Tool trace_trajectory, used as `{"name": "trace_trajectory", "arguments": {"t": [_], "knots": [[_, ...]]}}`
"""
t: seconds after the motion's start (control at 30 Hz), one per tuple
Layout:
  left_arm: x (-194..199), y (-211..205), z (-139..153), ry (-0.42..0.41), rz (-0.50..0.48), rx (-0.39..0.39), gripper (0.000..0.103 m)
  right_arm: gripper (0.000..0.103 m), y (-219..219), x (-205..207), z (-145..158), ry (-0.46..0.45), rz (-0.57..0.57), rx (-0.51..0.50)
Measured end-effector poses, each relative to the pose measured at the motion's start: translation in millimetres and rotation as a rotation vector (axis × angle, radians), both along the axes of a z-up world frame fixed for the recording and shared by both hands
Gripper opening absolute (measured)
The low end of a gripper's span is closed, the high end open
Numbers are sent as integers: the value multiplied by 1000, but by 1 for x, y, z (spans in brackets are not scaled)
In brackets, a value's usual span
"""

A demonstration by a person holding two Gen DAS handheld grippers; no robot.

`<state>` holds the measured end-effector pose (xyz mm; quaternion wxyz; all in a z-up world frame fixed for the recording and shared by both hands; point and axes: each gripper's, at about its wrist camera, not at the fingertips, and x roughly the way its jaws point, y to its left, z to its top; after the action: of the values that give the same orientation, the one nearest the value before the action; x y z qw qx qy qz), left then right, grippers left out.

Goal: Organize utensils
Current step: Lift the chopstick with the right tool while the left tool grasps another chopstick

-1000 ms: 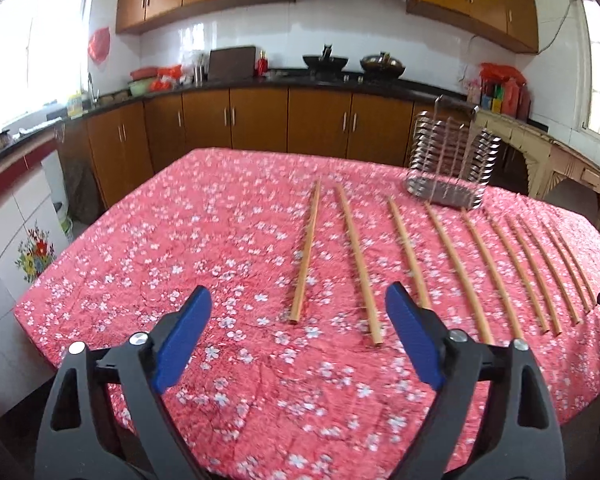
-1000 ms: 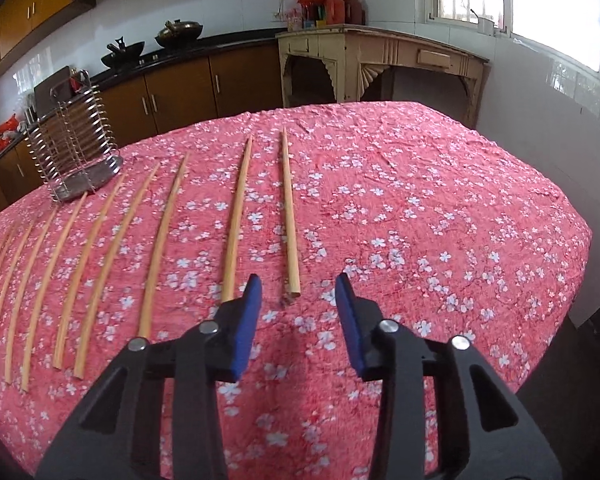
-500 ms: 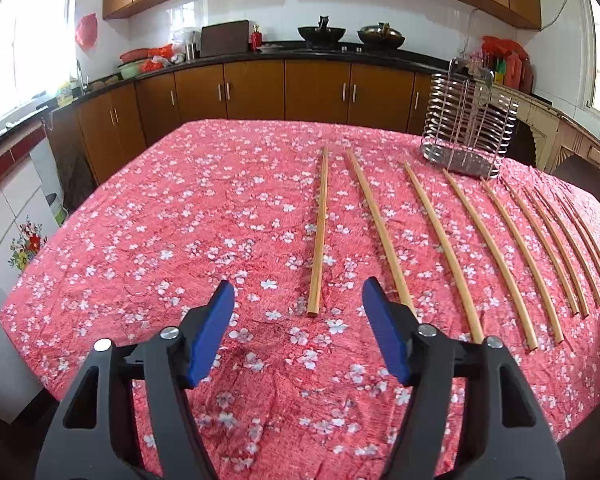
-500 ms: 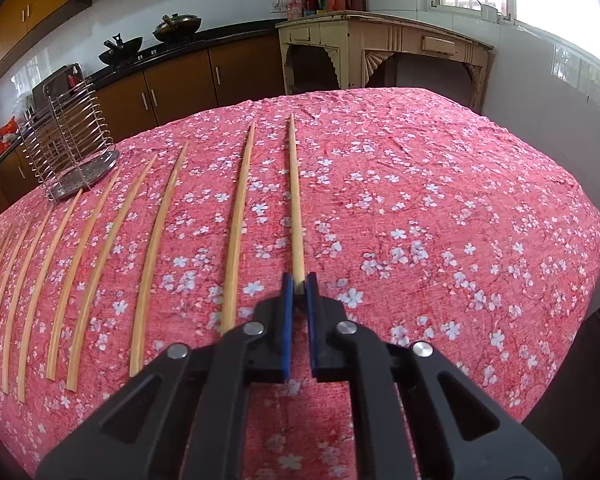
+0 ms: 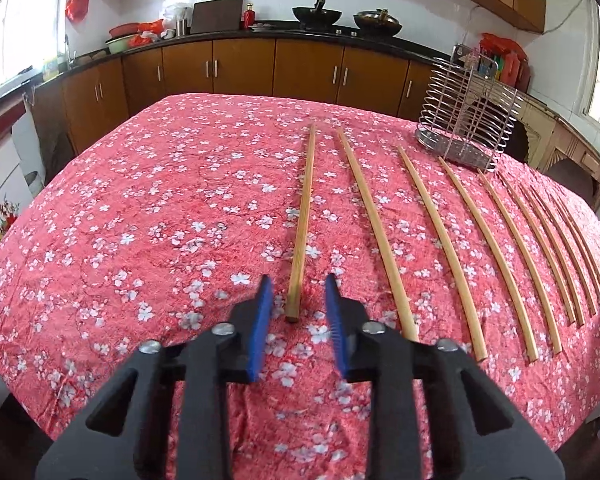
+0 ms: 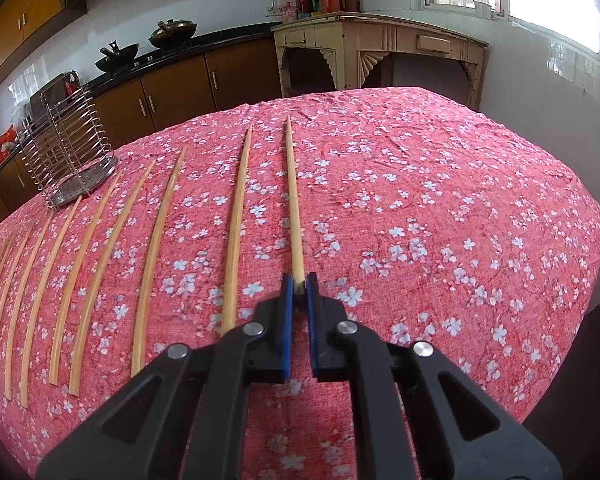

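Right wrist view: rightmost chopstick (image 6: 294, 208), pale bamboo, lying lengthwise on the bench (image 6: 460, 208); near end clamped between the blue pads of the right hand-held gripper (image 6: 299, 282), which is closed on it.

Left wrist view: leftmost chopstick (image 5: 303, 220), same make, flat on the bench (image 5: 140, 220); its near end lies between the blue pads of the left hand-held gripper (image 5: 296, 292). Jaws have just been closing and stand narrowly apart, a gap on each side of the stick; no grip.

Further chopsticks (image 5: 448, 248) (image 6: 160, 248): one row, side by side, spaced apart, all flat on the cloth and roughly parallel; the fisheye lens bends those toward the frame edge.

Utensil holder (image 5: 466, 124) (image 6: 70, 148): wire coil on a perforated metal base, upright at the far side of the bench, just beyond the far tips of the row. Nothing visible inside it.

Bench covering: red tablecloth (image 6: 420, 280) with white blossom print, wrinkled.

Surroundings: brown kitchen cabinets (image 5: 240, 68), two dark woks (image 5: 346, 18) on the back counter, cream side table (image 6: 376, 48) under a window.
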<state>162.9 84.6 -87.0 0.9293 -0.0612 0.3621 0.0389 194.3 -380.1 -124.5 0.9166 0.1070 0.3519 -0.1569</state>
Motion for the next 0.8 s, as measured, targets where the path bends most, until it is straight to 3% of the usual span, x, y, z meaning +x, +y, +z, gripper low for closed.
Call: {"name": "trace_trajectory", "arguments": {"t": [0.07, 0.37, 0.8], "knots": [[0, 1, -1, -1, 5, -9, 8, 8, 1, 0, 0, 0, 0, -7], [-8, 7, 9, -24, -21, -15, 7, 8, 1, -8, 11, -49, -2, -25], [-10, 15, 91, -225, -37, 115, 6, 7, 5, -16, 77, -210, 14, -139]]}}
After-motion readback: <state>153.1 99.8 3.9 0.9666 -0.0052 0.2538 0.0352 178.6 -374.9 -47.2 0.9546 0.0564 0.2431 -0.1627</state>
